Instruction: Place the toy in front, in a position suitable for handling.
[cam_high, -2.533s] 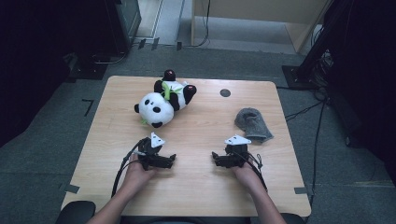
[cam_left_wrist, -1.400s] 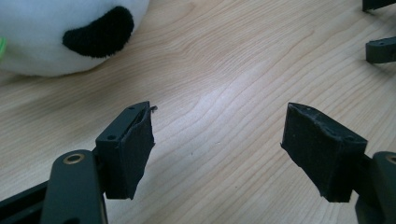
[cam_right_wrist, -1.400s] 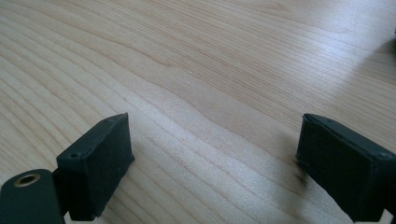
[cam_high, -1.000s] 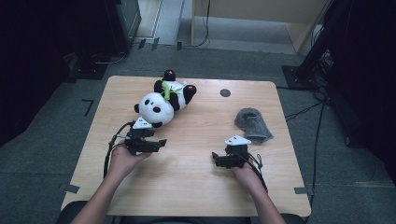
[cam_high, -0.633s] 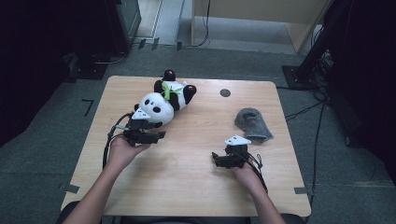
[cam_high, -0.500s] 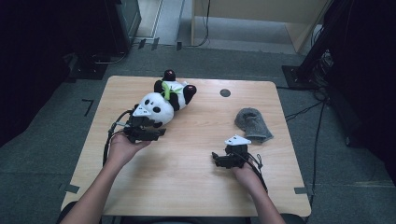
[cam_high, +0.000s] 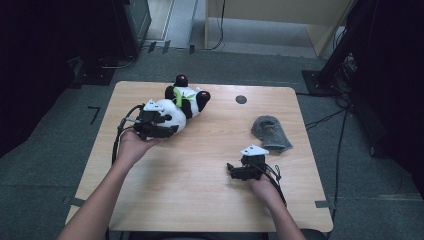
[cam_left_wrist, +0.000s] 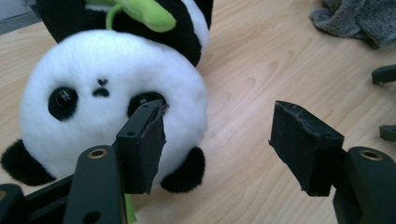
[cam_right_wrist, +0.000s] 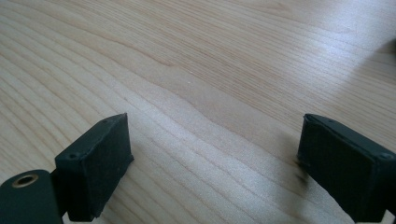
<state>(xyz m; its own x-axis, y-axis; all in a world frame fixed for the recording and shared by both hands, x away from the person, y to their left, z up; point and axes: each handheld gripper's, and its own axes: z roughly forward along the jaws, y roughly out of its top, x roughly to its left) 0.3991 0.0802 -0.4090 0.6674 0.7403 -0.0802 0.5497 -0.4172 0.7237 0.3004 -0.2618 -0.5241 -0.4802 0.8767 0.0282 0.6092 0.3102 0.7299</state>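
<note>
A black-and-white plush panda with a green leaf on its chest lies on its back at the far left of the wooden table. My left gripper is open right at its white head; the left jaw pad overlaps the face, and the right jaw stands over bare wood. Whether the pad touches the plush I cannot tell. A grey knitted sock lies crumpled at the right. My right gripper rests open low over bare wood near the front right, nothing between its pads.
A small dark round hole marks the table near its far edge. The grey sock shows at the top right of the left gripper view, with the other gripper's jaw tips at the right edge. Dark floor and cables surround the table.
My left gripper has moved forward and left from the front of the table up to the panda's head. The right gripper has stayed in place.
</note>
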